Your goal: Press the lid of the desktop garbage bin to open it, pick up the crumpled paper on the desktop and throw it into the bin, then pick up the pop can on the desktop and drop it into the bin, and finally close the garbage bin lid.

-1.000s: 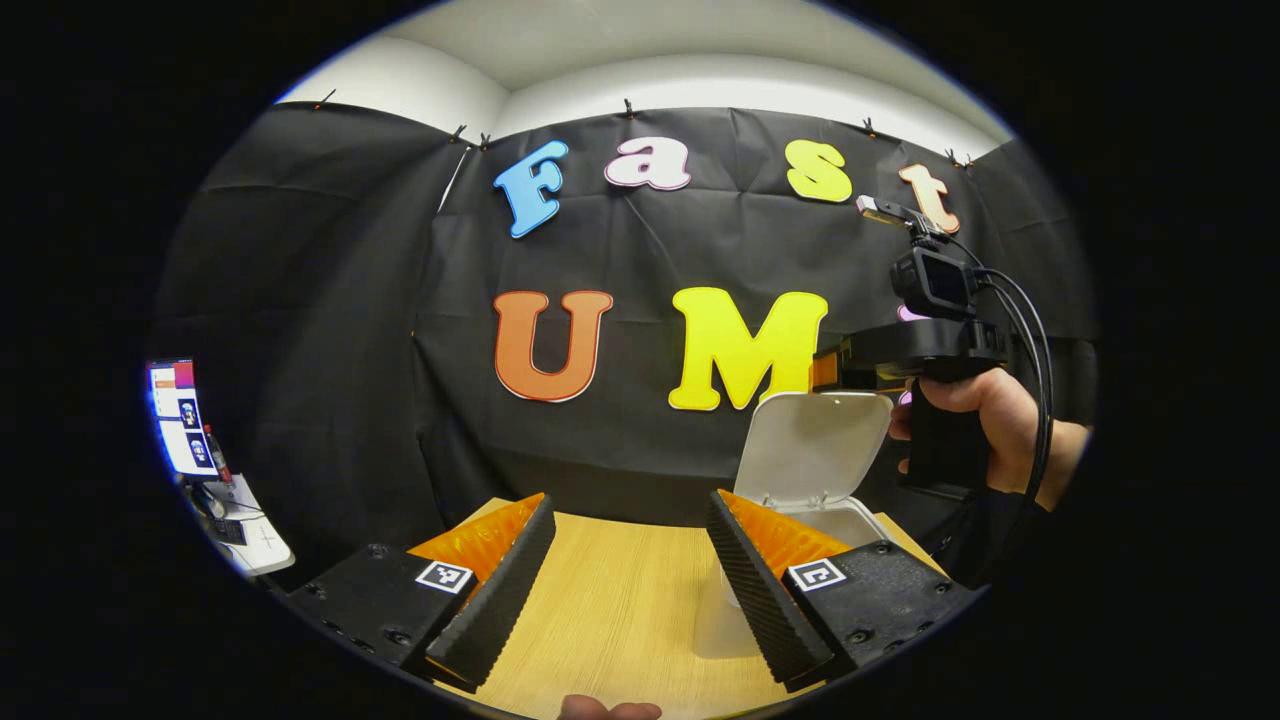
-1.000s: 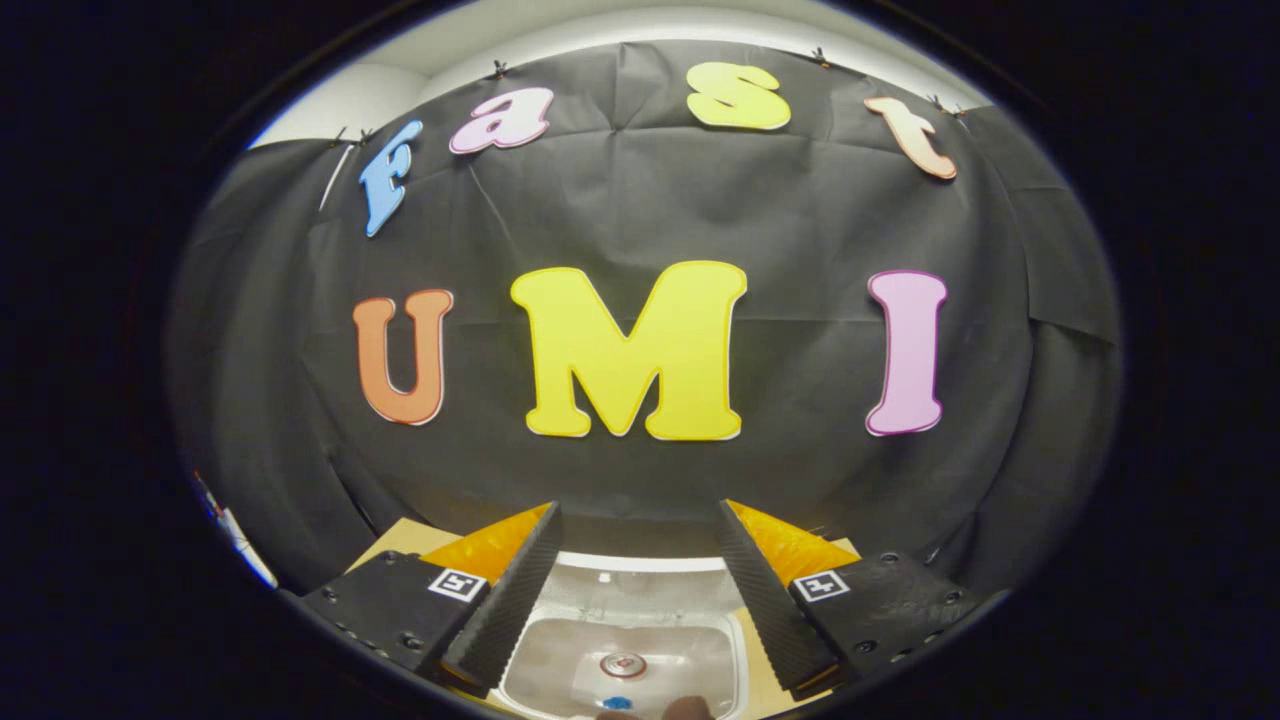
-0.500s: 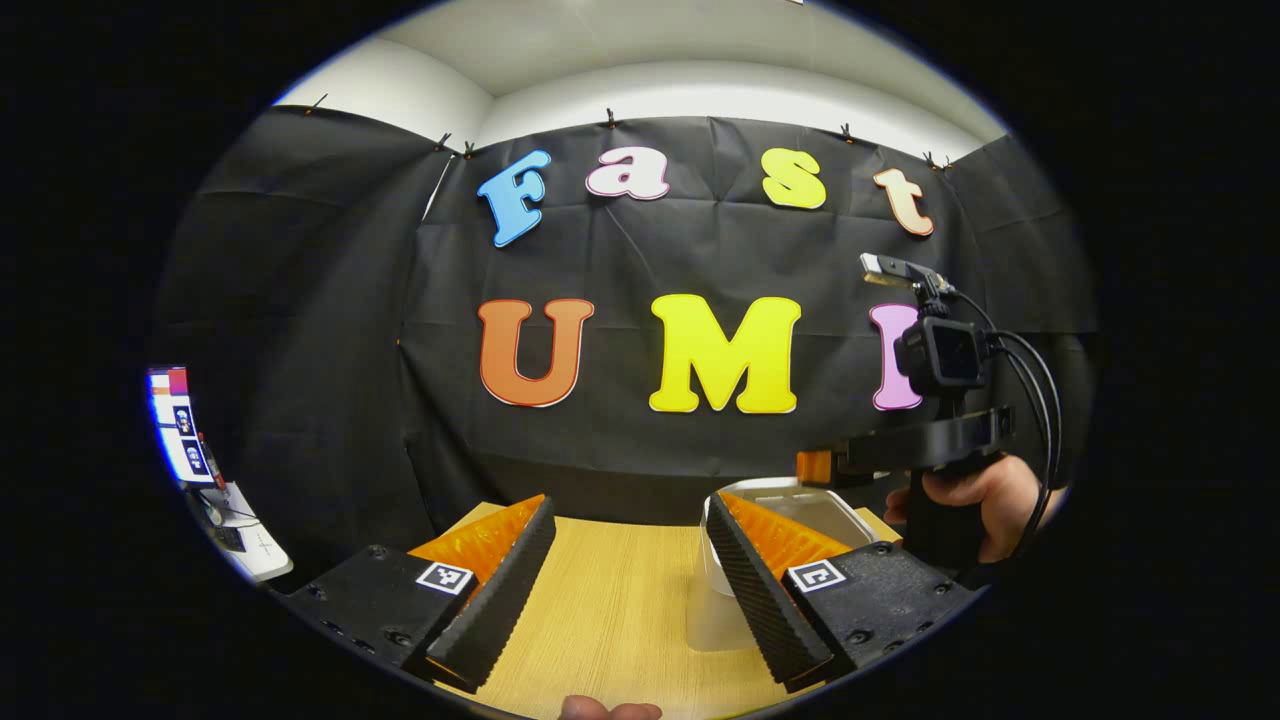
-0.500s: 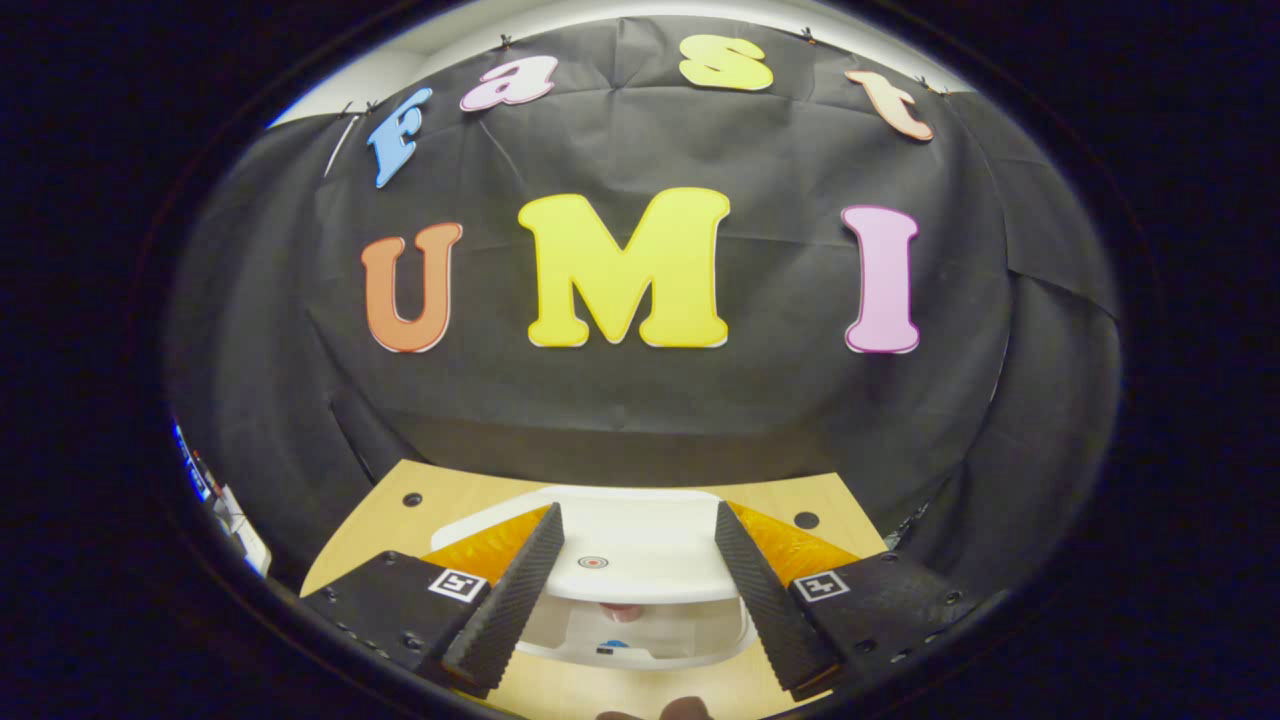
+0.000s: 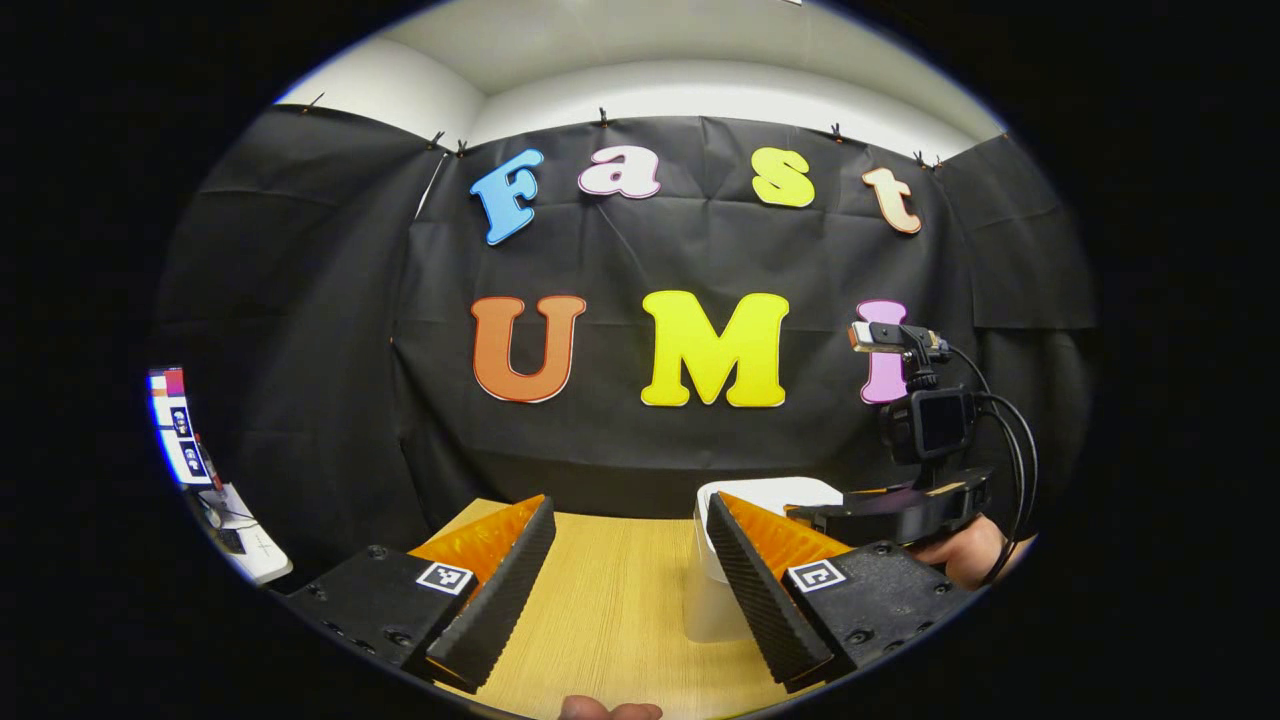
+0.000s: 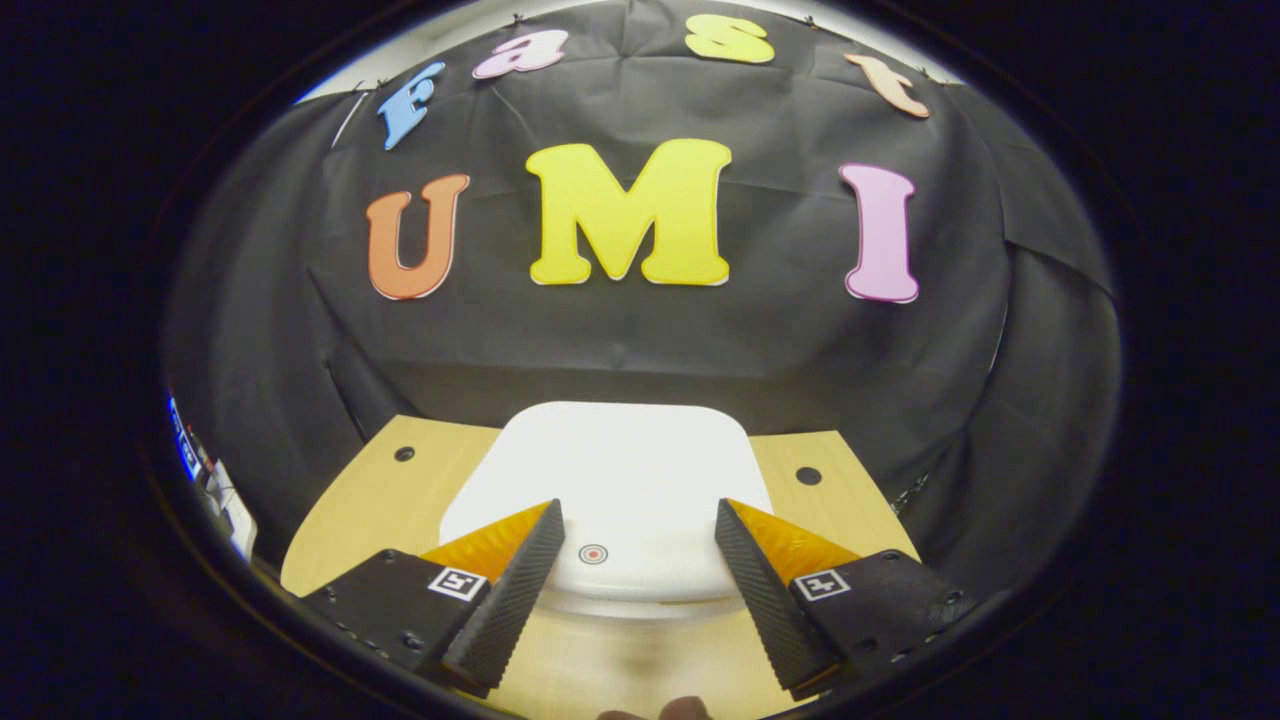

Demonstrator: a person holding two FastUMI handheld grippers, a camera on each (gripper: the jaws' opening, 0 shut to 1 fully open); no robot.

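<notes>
White plastic is what meets us first: the lid (image 6: 610, 480) of the desktop garbage bin (image 5: 715, 600) lies flat, or very nearly flat, across the top of the bin. From the right gripper view we look down on it from above and a little behind. It is a smooth rounded rectangle with a small round target mark near its front edge. The right gripper (image 6: 635, 555) sits low over that front edge, its two fingers spread apart with the mark between them and nothing held. Whether its fingers touch the lid we cannot tell.

In the left gripper view we see the bin from the side, a pale translucent tub standing on the wooden desktop (image 5: 610, 600). The right gripper (image 5: 880, 515) shows there too, farther off, resting low at the top of the bin, with a hand (image 5: 970, 560) gripping its handle. The left gripper (image 5: 625, 560) hangs above the desktop beside the bin, fingers spread wide and empty.

We see no crumpled paper and no pop can on the stretch of desktop in front of us, and the lid hides the inside of the bin. We judge from this that both items are already in the bin and that we are at the last step, closing the lid. What may remain is a firm press to latch it, if it has not caught, and then lifting the right gripper away.
</notes>
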